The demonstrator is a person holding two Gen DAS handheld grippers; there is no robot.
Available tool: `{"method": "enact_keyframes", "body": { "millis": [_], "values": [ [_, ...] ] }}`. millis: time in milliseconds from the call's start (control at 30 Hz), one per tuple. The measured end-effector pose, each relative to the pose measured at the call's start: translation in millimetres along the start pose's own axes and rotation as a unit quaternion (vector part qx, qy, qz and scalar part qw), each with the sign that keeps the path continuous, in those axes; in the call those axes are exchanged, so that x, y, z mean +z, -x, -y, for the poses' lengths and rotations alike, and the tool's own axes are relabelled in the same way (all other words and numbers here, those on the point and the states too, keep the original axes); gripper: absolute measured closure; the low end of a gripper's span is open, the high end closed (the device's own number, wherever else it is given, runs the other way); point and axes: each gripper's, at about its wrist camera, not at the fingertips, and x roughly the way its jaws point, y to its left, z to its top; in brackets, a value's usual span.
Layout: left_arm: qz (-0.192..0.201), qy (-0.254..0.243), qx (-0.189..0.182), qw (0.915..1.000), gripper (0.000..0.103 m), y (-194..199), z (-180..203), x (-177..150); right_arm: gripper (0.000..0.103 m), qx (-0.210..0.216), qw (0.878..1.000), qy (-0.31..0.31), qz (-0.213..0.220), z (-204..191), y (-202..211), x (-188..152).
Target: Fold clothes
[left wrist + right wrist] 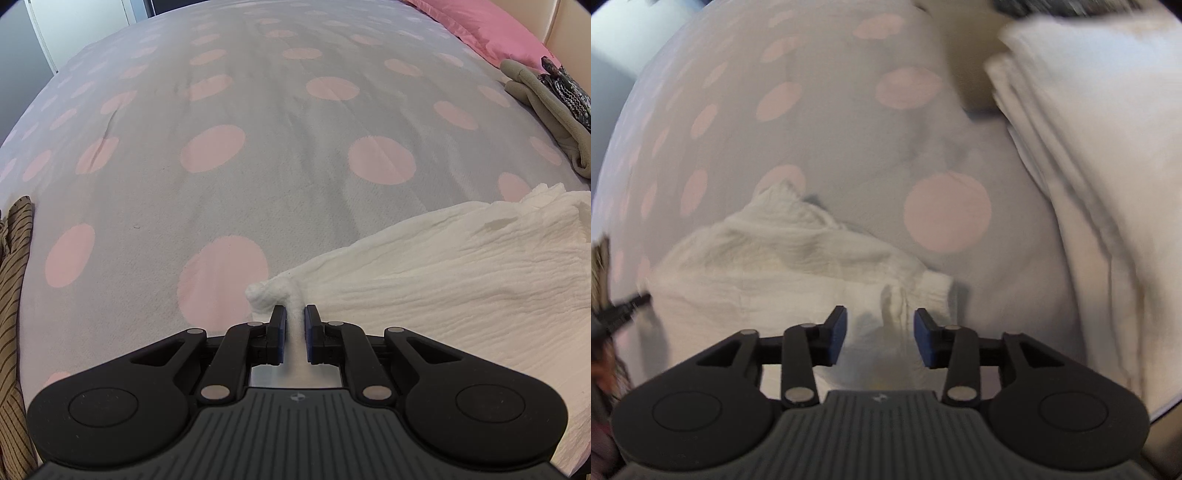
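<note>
The left claw (294,314) pinched the white garment's (461,266) corner to lift it for folding — the right claw (880,320) hovered, parted, above the bed (258,166).

A grey bedspread (258,110) with pink dots is covering the bed. A pink pillow (491,26) is lying at its head, and a white door (74,26) is standing beyond.

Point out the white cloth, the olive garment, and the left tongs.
white cloth (461,266): left wrist view, on its wrinkled middle.
olive garment (535,99): left wrist view, on its folded upper layer.
left tongs (294,314): left wrist view, midway between the tips, pinching the cloth's corner.
</note>
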Motion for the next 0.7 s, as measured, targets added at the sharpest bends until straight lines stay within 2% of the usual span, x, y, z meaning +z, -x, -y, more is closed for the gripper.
{"method": "enact_keyframes", "body": {
  "millis": [133,167,233,300,367,533,700],
  "values": [
    [-0.001,0.0,0.001,1.0,0.095,-1,1,0,0.055,0.045,0.993,-0.097,-0.054,32,-18,2],
    [-0.001,0.0,0.002,1.0,0.095,-1,1,0,0.061,0.056,0.991,-0.102,-0.06,34,-22,1],
    [-0.002,0.0,0.003,1.0,0.095,-1,1,0,0.065,0.061,0.992,-0.093,-0.057,29,-24,0],
    [-0.002,-0.002,0.005,1.0,0.095,-1,2,0,0.074,0.064,0.994,-0.077,-0.044,22,-19,0],
    [-0.002,-0.005,0.007,1.0,0.095,-1,3,0,0.074,0.066,0.996,-0.06,-0.026,15,-14,2],
    [-0.002,-0.003,0.005,1.0,0.095,-2,1,-1,0.072,0.032,0.999,0.0,0.02,0,-4,6],
    [-0.002,-0.006,0.007,1.0,0.095,-2,2,-1,0.07,-0.013,0.999,0.042,0.022,-7,-20,3]
  ]
}}
